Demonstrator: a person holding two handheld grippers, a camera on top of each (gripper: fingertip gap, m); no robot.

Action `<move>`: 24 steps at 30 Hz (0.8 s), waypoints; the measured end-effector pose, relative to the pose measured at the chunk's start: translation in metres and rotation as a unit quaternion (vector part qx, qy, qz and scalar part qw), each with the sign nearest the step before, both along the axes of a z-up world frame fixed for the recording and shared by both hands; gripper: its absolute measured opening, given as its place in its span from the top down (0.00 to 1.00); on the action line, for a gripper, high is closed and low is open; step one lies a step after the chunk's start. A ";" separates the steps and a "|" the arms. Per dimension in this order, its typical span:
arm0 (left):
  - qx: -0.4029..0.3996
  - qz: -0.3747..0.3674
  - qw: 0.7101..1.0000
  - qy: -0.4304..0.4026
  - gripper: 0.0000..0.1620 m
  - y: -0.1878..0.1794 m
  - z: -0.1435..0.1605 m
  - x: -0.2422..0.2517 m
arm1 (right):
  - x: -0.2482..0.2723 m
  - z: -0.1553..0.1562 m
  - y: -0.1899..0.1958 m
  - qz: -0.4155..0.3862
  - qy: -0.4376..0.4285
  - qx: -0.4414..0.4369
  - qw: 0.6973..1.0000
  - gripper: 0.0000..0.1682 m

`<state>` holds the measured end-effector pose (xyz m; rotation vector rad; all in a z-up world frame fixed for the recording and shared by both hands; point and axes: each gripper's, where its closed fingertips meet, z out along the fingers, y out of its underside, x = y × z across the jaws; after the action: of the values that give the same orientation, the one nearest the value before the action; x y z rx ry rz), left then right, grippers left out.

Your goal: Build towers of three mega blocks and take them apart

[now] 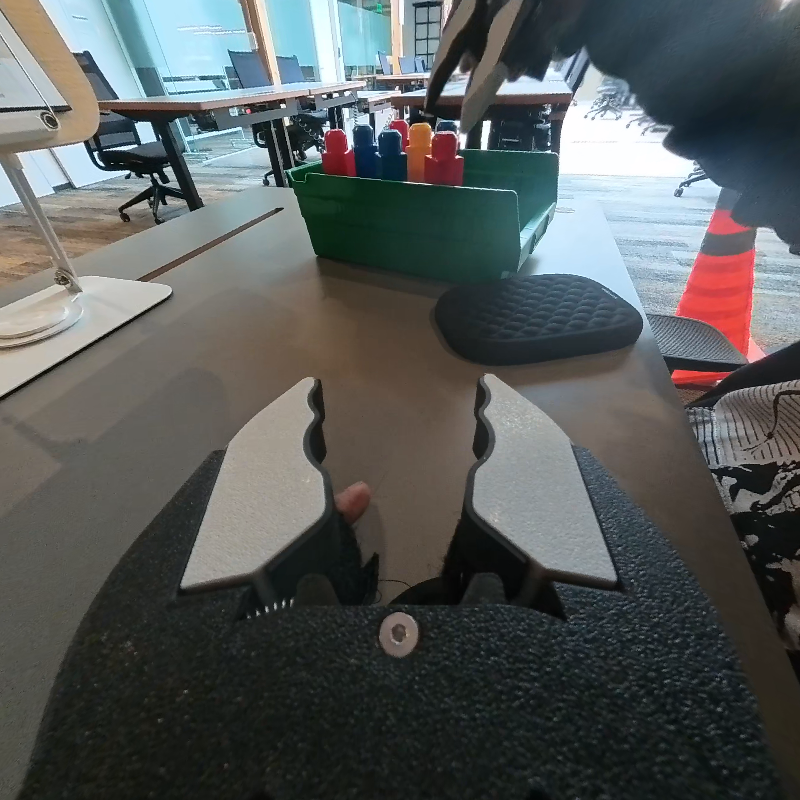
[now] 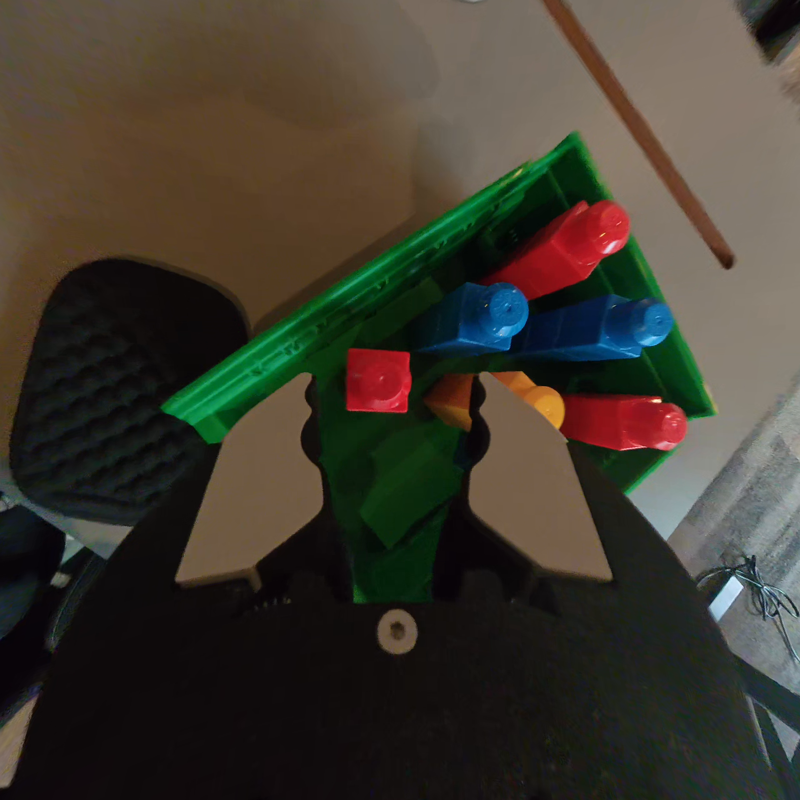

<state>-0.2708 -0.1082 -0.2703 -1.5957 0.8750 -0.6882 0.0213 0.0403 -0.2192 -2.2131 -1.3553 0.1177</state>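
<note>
A green bin [image 1: 411, 225] stands on the dark table and holds several upright mega blocks: red [image 1: 337, 151], blue [image 1: 391, 153] and orange [image 1: 419, 147]. My left gripper [image 1: 398, 385] is open and empty, low over the table, well short of the bin. My right gripper [image 1: 448, 117] hovers above the bin, pointing down. In the right wrist view the right gripper [image 2: 396, 385] is open and looks down into the bin [image 2: 346, 285], straddling a red block [image 2: 376, 381]. Blue blocks [image 2: 476, 320], more red blocks [image 2: 571, 251] and an orange block [image 2: 537, 402] stand beside it.
A black padded wrist rest [image 1: 537, 318] lies to the right in front of the bin; it also shows in the right wrist view [image 2: 108, 389]. A white monitor stand base [image 1: 78, 311] sits at the left. An orange cone [image 1: 723, 294] stands past the table's right edge. There is about 35 cm between the tips of the two grippers.
</note>
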 end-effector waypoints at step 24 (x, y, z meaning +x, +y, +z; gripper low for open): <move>0.005 0.010 1.000 0.003 0.59 0.002 0.000 -0.001 | -0.177 0.026 -0.087 0.000 0.425 0.189 0.885 0.52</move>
<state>-0.2718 -0.1066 -0.2702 -1.5963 0.8645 -0.6653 -0.1554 -0.0465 -0.1931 -1.5196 -0.7834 0.6759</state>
